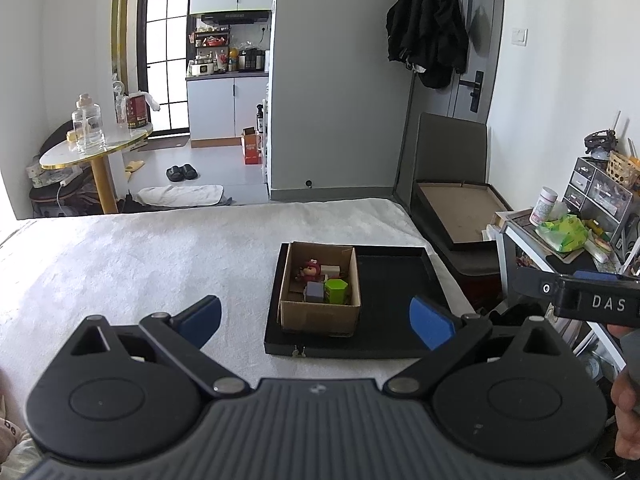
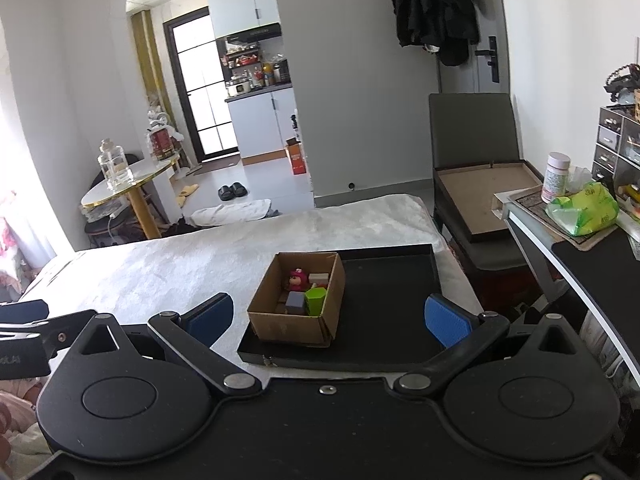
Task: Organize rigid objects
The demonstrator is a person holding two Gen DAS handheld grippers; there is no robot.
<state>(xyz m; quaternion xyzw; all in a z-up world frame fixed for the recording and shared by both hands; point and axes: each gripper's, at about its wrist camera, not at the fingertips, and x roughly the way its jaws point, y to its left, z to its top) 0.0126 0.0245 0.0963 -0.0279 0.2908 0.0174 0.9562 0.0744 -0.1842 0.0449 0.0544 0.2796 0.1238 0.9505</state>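
Left gripper [image 1: 316, 322]: you hold it spread wide and empty — nothing sits between its 2 blue pads [image 1: 430, 322], and it hovers short of the tray's near edge.
Right gripper [image 2: 328, 320]: yours is parted just as wide, also carrying nothing; the box shows between its 2 fingers.
Cardboard box [image 1: 320, 314]: it stands open-topped on the left part of the black tray [image 1: 396, 280], which lies on the white bedcover [image 1: 140, 248].
Contents: a red-pink figure [image 2: 298, 278], a pale block [image 2: 319, 279], a purple-grey cube [image 2: 296, 302] and a green block [image 2: 316, 300] lie packed together inside — likely gathered so that loose items share 1 container.
Tray's right half: bare, nothing waiting there.
Progress: judging by this, the sorting looks done or nearly so; both tools seem held back because nothing is left to grasp.
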